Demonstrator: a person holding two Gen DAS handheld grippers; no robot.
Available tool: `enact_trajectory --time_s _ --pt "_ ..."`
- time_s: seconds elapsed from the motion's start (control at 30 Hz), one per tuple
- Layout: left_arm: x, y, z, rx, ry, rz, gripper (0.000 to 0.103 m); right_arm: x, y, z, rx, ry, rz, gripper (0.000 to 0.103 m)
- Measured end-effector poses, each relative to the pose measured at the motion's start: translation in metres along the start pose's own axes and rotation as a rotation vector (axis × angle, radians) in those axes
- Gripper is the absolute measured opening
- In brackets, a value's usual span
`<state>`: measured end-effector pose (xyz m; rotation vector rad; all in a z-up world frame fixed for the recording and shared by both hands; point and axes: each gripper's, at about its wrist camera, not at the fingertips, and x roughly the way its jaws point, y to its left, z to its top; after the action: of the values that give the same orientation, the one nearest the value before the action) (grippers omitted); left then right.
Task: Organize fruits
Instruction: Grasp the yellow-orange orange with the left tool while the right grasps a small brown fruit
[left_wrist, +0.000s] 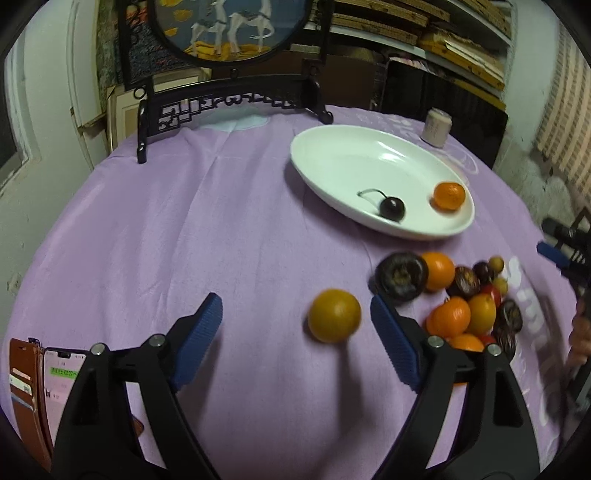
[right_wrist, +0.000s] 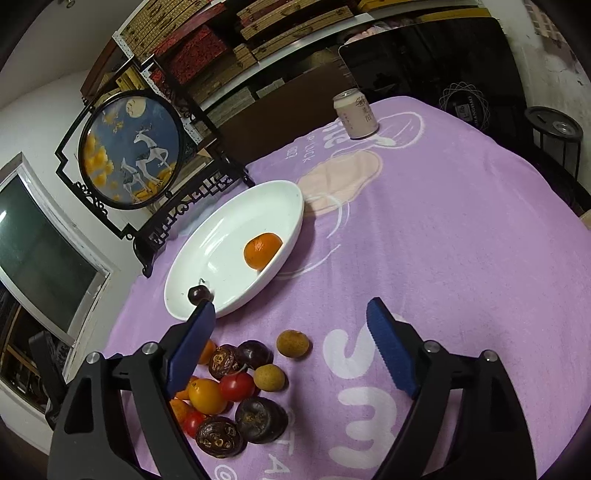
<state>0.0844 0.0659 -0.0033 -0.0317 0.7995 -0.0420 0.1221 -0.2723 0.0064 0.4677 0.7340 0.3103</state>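
Jaws wide apart on left hand-held gripper (left_wrist: 295, 321) around yellow-orange fruit (left_wrist: 334, 315); right hand-held gripper (right_wrist: 291, 325) likewise spread, empty.

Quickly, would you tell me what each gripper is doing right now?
Left gripper: open, holding nothing.
Right gripper: open, holding nothing.

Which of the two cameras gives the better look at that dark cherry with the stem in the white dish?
The left wrist view shows the cherry best: whole, unobstructed, with its curved stem lying in the white dish. In the right wrist view the cherry sits near the dish's near rim, smaller, partly behind the right gripper finger, its stem barely visible.
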Motion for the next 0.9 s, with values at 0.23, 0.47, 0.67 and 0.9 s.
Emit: enact_trajectory --time_s 0.23,0.47,0.67,0.9 --pt "0.006 -0.02 -0.006 0.099 0.024 0.004 0.086 0.006 0.011 -0.005 -0.057 0.029 -0.004 0.084" --pt "0.017 -0.019 -0.007 0.084 0.066 -0.011 0.085 0.009 0.015 -0.008 -0.075 0.043 -0.006 0.084" --pt "0.02 -0.019 -0.006 0.084 0.065 -0.012 0.082 0.009 0.014 -0.007 -0.077 0.047 -0.008 0.084" --pt "0.032 -0.019 -0.007 0.095 0.099 -0.043 0.035 0.014 0.016 -0.01 -0.09 0.066 -0.016 0.084"
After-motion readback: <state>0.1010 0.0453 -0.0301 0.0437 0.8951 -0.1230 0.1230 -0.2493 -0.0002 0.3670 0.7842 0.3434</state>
